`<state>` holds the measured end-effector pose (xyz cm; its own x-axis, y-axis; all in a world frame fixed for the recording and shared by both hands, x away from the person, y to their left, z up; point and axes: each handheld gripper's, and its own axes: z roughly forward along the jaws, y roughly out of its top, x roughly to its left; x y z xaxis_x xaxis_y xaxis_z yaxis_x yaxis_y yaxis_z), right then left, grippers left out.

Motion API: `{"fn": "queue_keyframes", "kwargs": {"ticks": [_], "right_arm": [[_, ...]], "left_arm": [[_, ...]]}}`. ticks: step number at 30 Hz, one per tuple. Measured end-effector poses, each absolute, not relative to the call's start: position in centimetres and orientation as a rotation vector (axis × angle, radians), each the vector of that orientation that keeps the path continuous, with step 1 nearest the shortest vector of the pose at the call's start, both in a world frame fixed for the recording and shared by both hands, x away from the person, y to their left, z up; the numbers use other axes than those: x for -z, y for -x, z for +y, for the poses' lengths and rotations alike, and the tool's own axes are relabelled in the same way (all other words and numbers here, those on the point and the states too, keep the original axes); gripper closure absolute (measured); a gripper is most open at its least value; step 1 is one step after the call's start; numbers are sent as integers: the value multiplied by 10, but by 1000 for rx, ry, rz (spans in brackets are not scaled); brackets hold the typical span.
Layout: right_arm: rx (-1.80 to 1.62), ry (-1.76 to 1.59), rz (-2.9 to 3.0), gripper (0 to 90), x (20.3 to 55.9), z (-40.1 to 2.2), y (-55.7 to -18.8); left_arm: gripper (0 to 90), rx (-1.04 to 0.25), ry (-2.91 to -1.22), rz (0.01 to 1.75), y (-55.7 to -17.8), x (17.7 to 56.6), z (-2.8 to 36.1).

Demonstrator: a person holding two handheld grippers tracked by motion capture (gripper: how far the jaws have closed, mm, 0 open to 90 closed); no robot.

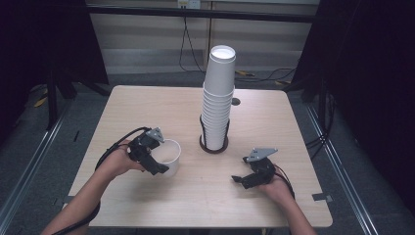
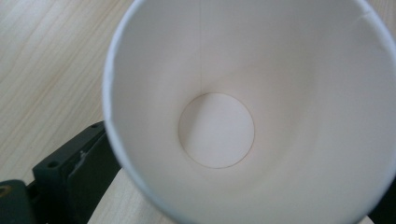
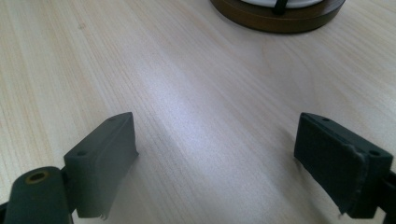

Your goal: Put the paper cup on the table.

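Your left tool (image 1: 155, 159) sits at the lower left of the high view, right at a single white paper cup (image 1: 169, 155) that stands upright on the tabletop (image 1: 274, 122). In the left gripper view you look straight down into that cup (image 2: 243, 116): its rim runs across most of the frame and its round bottom lies near the middle. One black jaw rises at the lower left, outside the cup's wall, and a sliver of the other shows at the lower right corner, so the cup stands between them. Whether the pads press on the wall you cannot tell from these pictures; the jaws are spread about as wide as the cup itself.

Your right tool (image 1: 243, 180) rests low over the wood at the lower right of the high view, well apart from the single cup. In the right gripper view its jaws stand wide, with bare tabletop (image 3: 196, 116) between them and no object in the gap.

Between your two hands, toward the centre of the high view, a tall stack of white paper cups (image 1: 218, 98) rises from a dark round holder (image 1: 213, 147). The edge of that holder (image 3: 280, 21) shows at the top of the right gripper view, ahead of the right tool's jaws and apart from them.
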<state>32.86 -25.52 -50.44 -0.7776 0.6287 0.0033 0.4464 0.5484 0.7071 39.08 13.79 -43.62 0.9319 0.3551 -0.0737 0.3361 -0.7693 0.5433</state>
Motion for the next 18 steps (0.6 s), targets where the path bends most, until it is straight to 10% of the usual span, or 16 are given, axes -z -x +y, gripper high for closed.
{"fn": "queue_keyframes", "kwargs": {"ticks": [18], "right_arm": [[-1053,-900,2535,127,504,-255,-329]], "left_arm": [[9,-60,-2415,562,-380,443,163]]}}
